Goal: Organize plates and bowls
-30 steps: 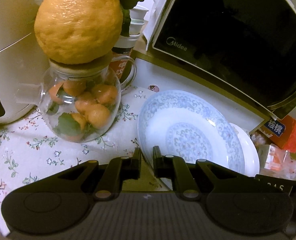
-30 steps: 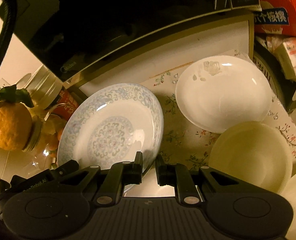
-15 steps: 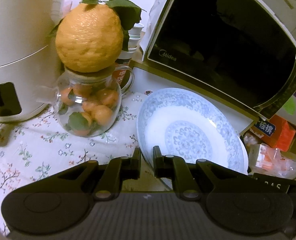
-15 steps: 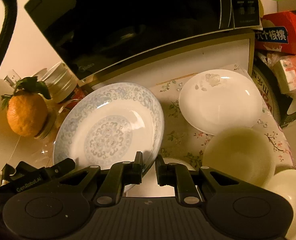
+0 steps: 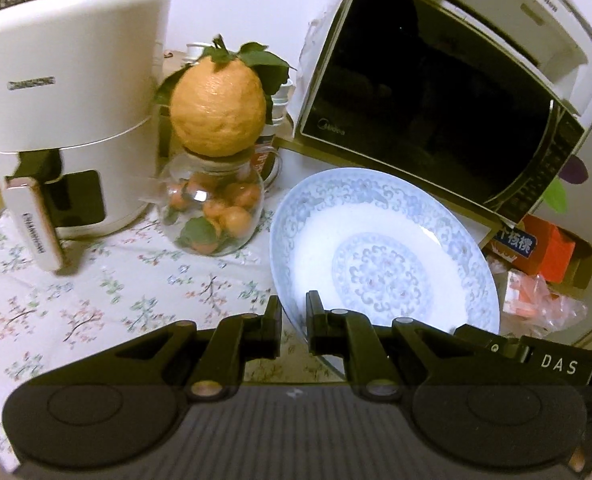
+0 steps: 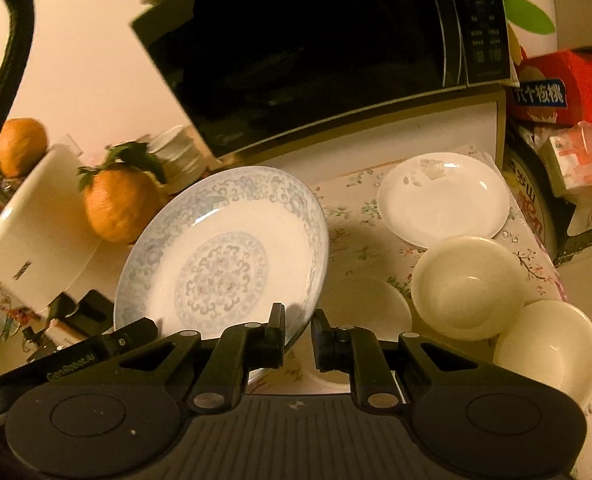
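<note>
Left hand-held gripper clamped on the near rim of the blue-patterned plate; right hand-held gripper clamped on the same plate's rim at its lower right edge. Plate held tilted, clear of the floral-cloth table. Just beyond on the right: two cream bowls touching side by side, then a white plate flat on the cloth. Left: glass jar of small oranges, large citrus on top. Farthest: black microwave.
</note>
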The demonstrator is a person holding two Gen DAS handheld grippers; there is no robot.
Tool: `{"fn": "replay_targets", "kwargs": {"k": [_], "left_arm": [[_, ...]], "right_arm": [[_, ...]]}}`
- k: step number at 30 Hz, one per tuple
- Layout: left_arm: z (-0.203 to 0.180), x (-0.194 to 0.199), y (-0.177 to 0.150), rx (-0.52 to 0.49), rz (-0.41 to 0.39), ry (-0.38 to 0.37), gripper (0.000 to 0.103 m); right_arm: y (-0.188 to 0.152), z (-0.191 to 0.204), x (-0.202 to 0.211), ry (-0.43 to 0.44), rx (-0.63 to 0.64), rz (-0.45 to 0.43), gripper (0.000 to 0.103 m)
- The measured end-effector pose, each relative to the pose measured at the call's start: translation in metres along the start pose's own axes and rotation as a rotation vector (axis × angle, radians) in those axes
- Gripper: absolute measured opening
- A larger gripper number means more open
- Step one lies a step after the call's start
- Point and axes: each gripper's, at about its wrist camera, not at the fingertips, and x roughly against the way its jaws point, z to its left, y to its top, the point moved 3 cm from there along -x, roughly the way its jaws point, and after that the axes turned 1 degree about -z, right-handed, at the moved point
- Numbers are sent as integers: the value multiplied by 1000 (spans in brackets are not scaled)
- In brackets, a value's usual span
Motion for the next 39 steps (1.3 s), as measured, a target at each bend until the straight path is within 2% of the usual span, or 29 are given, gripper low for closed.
{"fn": "replay_targets", "kwargs": {"k": [12, 15, 18, 29, 39], "left_arm": [[6, 68, -34, -65, -67, -2, 10], [10, 80, -46, -76, -73, -5, 10], [16, 85, -58, -82, -64, 6, 10], [53, 67, -94, -24, 79, 79, 10], [64, 64, -110, -25, 125, 98, 10]], "right_arm": [[-50, 13, 65, 34, 35, -44, 14], [-63, 13, 79, 44, 36, -62, 14], [-79, 11, 84, 60, 27, -44, 15], [-129, 24, 49, 31, 117, 111, 15], [-148, 28, 37, 13, 151, 172, 15]]}}
